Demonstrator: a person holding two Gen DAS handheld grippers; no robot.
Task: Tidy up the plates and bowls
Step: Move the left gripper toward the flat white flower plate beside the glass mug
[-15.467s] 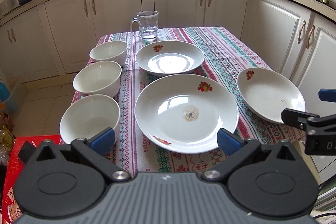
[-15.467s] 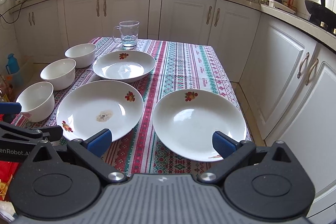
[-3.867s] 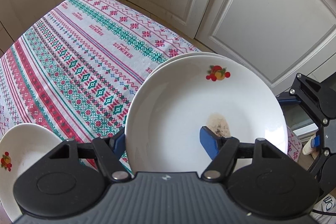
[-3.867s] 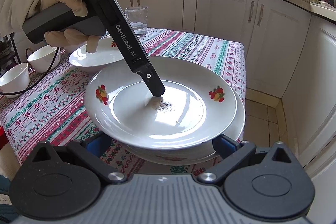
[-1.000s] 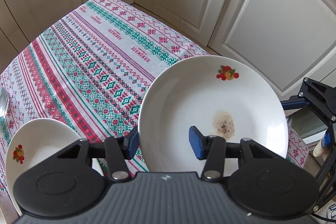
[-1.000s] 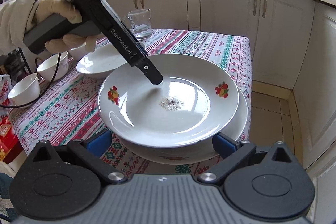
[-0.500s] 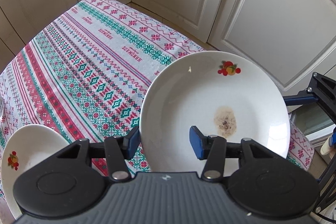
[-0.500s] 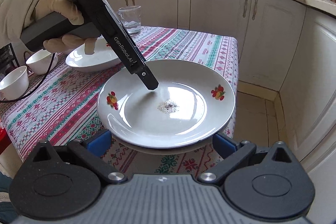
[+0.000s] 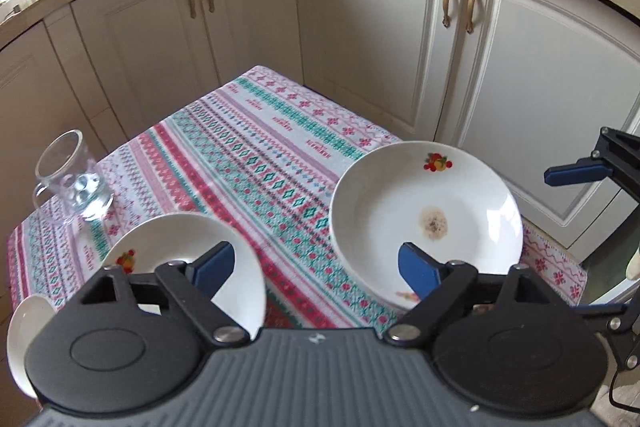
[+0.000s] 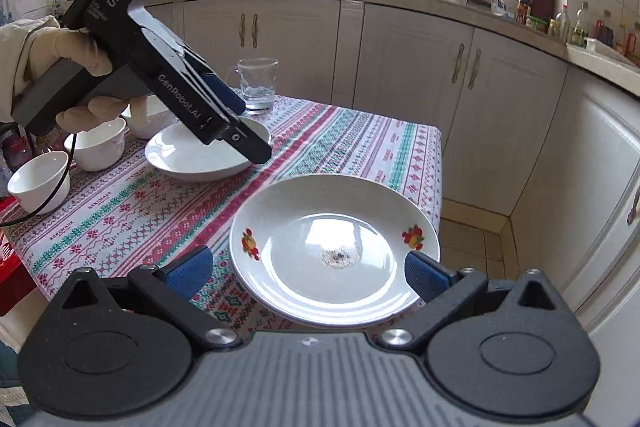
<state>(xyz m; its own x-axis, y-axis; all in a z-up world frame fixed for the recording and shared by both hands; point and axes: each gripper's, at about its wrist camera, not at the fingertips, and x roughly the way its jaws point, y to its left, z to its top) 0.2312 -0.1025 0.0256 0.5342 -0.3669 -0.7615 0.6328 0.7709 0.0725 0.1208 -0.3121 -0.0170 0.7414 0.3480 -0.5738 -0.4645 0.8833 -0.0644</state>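
Observation:
A white plate with a dark stain (image 9: pixel 424 223) (image 10: pixel 336 251) lies on top of another plate at the table's corner; the lower plate's rim barely shows under it. My left gripper (image 9: pixel 314 273) (image 10: pixel 248 131) is lifted off the stack to the left, its jaws opening with nothing between them. In the right wrist view it hangs in front of a smaller fruit-print plate (image 10: pixel 192 159) (image 9: pixel 176 251). My right gripper (image 10: pixel 308 277) stands open at the near rim of the stack, its pads apart from the plate. Three white bowls (image 10: pixel 40 183) (image 10: pixel 100 143) stand at the far left.
A glass mug (image 9: pixel 72 183) (image 10: pixel 258 83) stands at the far edge of the patterned tablecloth (image 9: pixel 256 163). White cabinets (image 10: pixel 500 107) close in the table's far and right sides, with a narrow strip of floor between. A gloved hand (image 10: pixel 80 55) holds the left gripper.
The left gripper has let go of the stained plate, opened and pulled up and away to the left. The right gripper has drawn back and up from the stack.

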